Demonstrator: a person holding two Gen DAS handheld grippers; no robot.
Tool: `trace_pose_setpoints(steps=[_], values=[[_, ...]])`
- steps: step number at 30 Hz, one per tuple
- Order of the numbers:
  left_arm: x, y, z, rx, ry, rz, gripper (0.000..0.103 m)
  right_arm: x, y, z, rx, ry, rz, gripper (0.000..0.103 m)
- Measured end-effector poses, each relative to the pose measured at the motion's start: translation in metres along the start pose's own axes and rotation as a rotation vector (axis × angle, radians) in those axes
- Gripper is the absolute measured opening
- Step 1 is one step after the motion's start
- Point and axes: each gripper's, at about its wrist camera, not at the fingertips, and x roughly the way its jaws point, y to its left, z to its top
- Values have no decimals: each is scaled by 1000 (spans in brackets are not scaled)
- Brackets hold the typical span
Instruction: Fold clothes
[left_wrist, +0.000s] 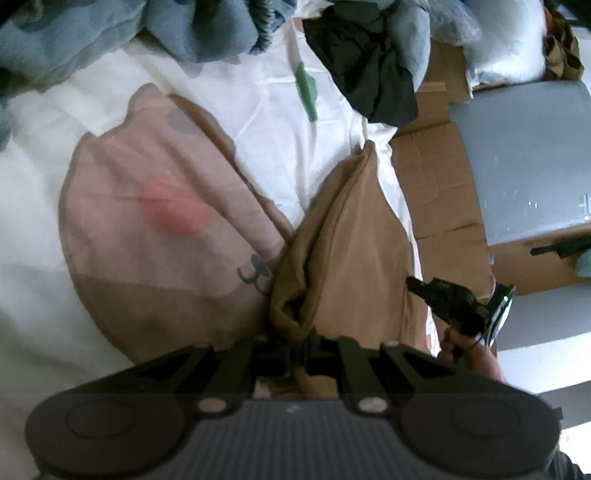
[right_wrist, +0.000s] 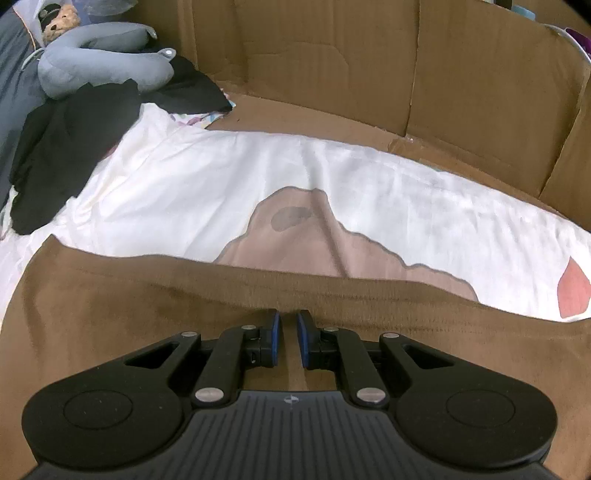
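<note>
Left wrist view, left gripper (left_wrist: 295, 356): jaws were pinched together on a bunched fold of the soft tan-brown fabric garment (left_wrist: 332, 236), no gap showing between them.
Left wrist view, garment: it rose from the jaws as a gathered ridge and lay on the white bedsheet printed with a large pinkish-brown cartoon shape (left_wrist: 155, 206), near the sheet's right edge.
Left wrist view, right gripper (left_wrist: 417, 286): seen from outside, dark and blurred, held in a person's hand (left_wrist: 469, 350) just beside the garment's right edge; its opening could not be told here.
Left wrist view, surroundings: black crumpled cloth (left_wrist: 373, 74) and blue-grey plush pile (left_wrist: 207, 29) lay at the far end; flattened brown cardboard (left_wrist: 436, 177) lay right of the sheet.

Right wrist view, right gripper (right_wrist: 287, 338): blue-padded fingers (right_wrist: 274, 338) stood slightly apart, a narrow gap between them, nothing clamped; they hovered over the garment (right_wrist: 147, 314).
Right wrist view, garment: spread flat and broad, its straight edge lying across the sheet (right_wrist: 207, 184).
Right wrist view only: upright cardboard walls (right_wrist: 480, 92) and grey U-shaped neck pillow (right_wrist: 103, 55) on the black cloth (right_wrist: 74, 147).
</note>
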Motion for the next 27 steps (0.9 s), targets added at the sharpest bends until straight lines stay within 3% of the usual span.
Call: trace_pose_setpoints(steps=[9, 13, 16, 23, 27], values=[[-3, -4, 2, 17, 1, -11, 6, 0, -6, -1, 60, -37, 9, 18], [-5, -12, 4, 72, -2, -29, 7, -16, -4, -7, 54, -31, 45, 20], [-2, -11, 5, 73, 1, -25, 7, -36, 0, -17, 48, -26, 74, 40], [0, -3, 7, 31, -3, -11, 20, -79, 18, -57, 45, 41, 167, 41], [-1, 2, 7, 3, -8, -29, 17, -95, 25, -84, 20, 73, 194, 41]])
